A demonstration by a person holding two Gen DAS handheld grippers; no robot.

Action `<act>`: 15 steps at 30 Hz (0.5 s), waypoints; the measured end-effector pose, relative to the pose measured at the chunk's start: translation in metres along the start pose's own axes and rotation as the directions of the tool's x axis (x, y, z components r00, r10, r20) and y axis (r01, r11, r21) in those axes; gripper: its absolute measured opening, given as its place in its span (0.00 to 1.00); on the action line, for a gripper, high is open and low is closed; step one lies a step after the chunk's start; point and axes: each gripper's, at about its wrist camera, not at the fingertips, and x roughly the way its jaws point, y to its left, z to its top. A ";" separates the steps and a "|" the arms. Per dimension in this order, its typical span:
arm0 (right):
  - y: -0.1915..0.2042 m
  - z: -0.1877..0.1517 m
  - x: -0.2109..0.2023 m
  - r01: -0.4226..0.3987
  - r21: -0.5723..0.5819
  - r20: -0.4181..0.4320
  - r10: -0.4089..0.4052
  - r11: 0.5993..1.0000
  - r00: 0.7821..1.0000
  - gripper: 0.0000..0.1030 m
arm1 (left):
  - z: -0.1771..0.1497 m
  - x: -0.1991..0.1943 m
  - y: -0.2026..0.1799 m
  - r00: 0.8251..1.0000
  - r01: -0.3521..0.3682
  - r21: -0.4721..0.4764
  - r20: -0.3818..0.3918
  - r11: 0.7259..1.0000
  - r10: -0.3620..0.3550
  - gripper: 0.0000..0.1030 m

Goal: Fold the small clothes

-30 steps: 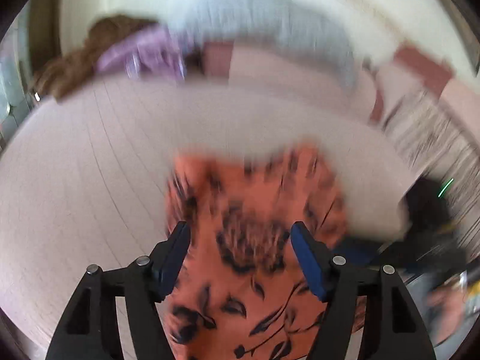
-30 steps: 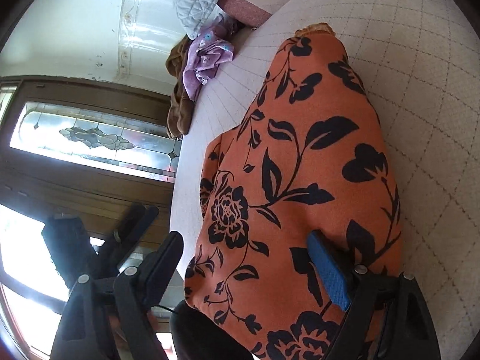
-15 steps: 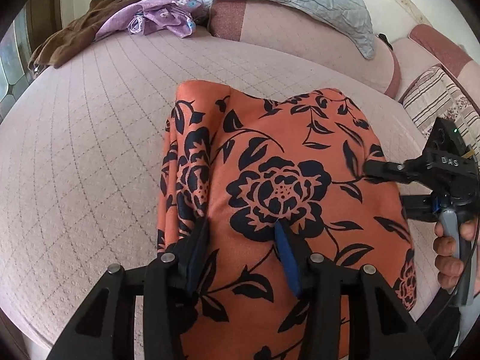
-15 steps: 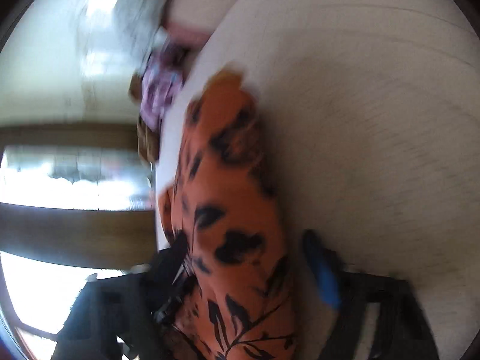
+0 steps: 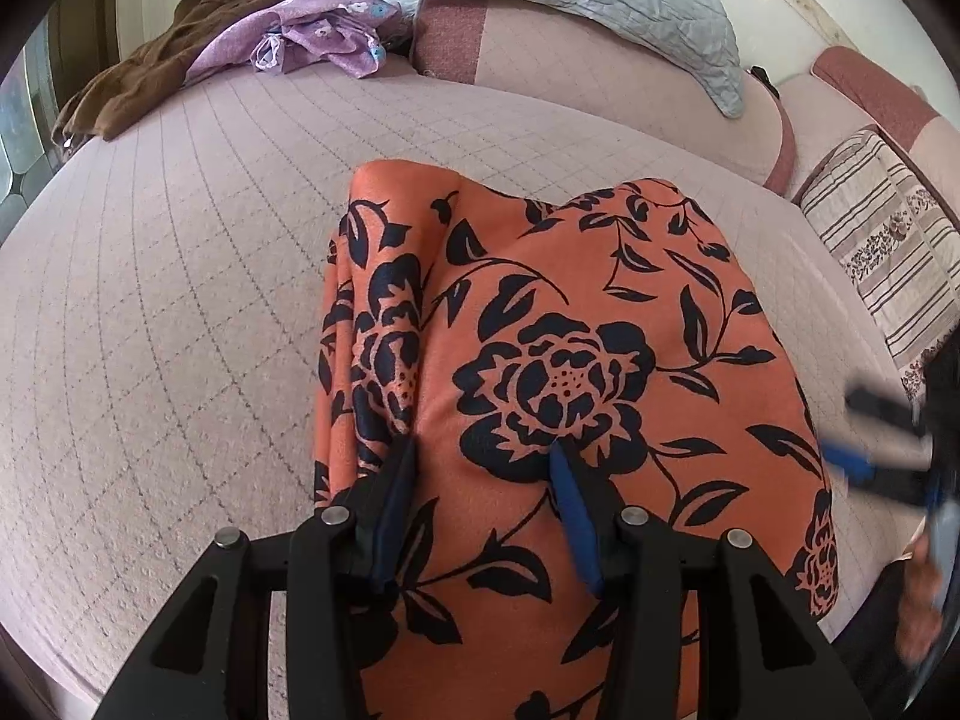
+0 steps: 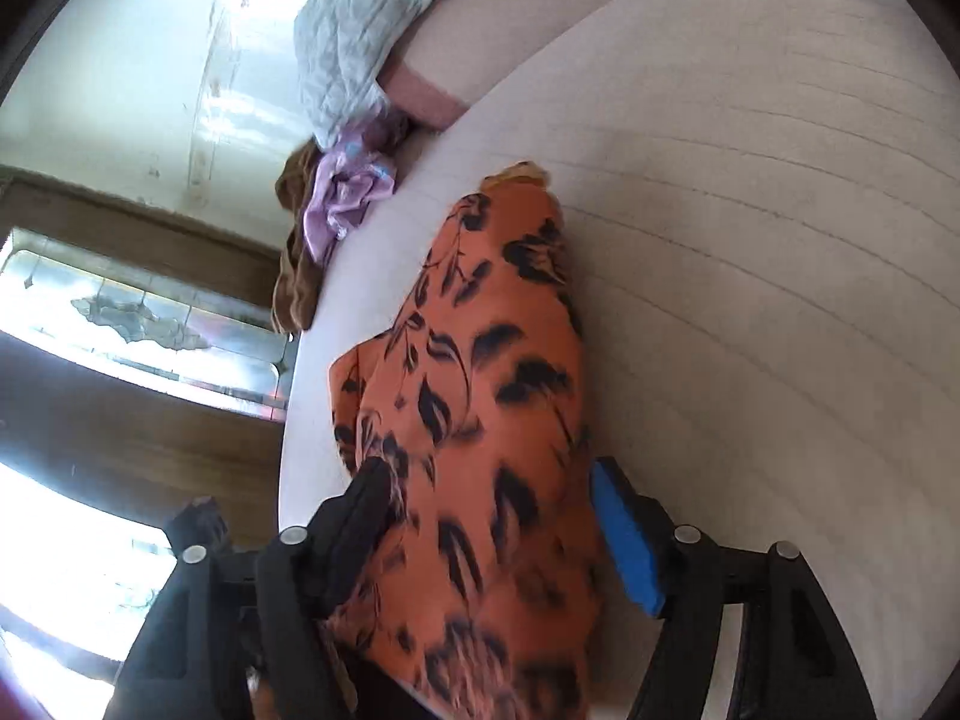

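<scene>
Lying between both tools' fingers, the orange floral garment (image 5: 570, 372) is pinched by the left tool (image 5: 483, 468); the right tool (image 6: 492, 486) stands open around it.

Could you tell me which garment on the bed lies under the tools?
The orange floral garment, black-patterned; the purple garment and brown garment lie heaped at the far edge.

A pink quilted bed (image 5: 180, 276) is backed by a padded headboard (image 5: 576, 60); daylight is admitted through a wood-framed window (image 6: 138, 324).
</scene>
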 end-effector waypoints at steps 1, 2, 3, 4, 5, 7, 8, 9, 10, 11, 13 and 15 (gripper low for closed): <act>-0.008 -0.013 -0.002 0.000 0.031 -0.016 0.000 1.000 1.000 0.74 | 0.000 0.000 0.000 1.000 -0.001 0.000 0.001 1.000 0.001 0.47; -0.017 -0.023 0.001 0.000 0.047 -0.052 0.003 0.999 0.999 0.74 | 0.000 -0.001 -0.001 1.000 -0.002 0.001 0.002 1.000 0.002 0.47; -0.020 -0.035 0.009 0.008 0.042 -0.095 -0.004 0.999 0.995 0.63 | 0.000 -0.001 -0.001 1.000 -0.003 0.001 0.001 1.000 0.003 0.47; -0.017 -0.042 0.014 -0.012 0.013 -0.109 0.014 1.000 0.994 0.49 | 0.000 -0.001 -0.002 1.000 -0.003 0.000 -0.003 1.000 0.003 0.47; -0.006 -0.050 0.018 -0.012 -0.046 -0.116 0.007 0.999 0.993 0.47 | 0.002 -0.003 -0.001 1.000 -0.002 -0.009 -0.013 1.000 0.002 0.47; 0.009 -0.054 0.013 0.047 -0.125 -0.082 -0.058 0.991 0.995 0.41 | 0.006 -0.020 0.000 1.000 -0.009 -0.047 -0.019 0.999 0.008 0.47; 0.012 -0.053 0.012 0.059 -0.133 -0.074 -0.070 0.989 0.995 0.39 | 0.003 -0.037 0.000 1.000 0.003 -0.069 0.020 0.998 -0.002 0.47; 0.015 -0.052 0.012 0.082 -0.152 -0.065 -0.092 0.985 0.994 0.39 | 0.000 -0.048 0.001 0.999 0.008 -0.072 0.050 0.997 -0.005 0.47; 0.015 -0.054 0.013 0.109 -0.166 -0.062 -0.120 0.980 0.991 0.39 | -0.007 -0.057 0.002 0.997 0.004 -0.074 0.077 0.997 0.002 0.47; 0.011 -0.060 0.013 0.126 -0.171 -0.070 -0.139 0.977 0.988 0.40 | -0.017 -0.060 0.005 0.997 -0.015 -0.087 0.078 0.996 0.022 0.47; 0.003 -0.064 0.018 0.110 -0.155 -0.088 -0.124 0.982 0.988 0.49 | -0.045 -0.031 0.020 0.995 -0.094 -0.121 -0.056 0.988 0.087 0.48; -0.001 -0.066 0.012 0.086 -0.129 -0.088 -0.098 0.988 0.991 0.62 | -0.060 -0.030 0.036 1.000 -0.023 -0.200 -0.019 0.980 0.020 0.49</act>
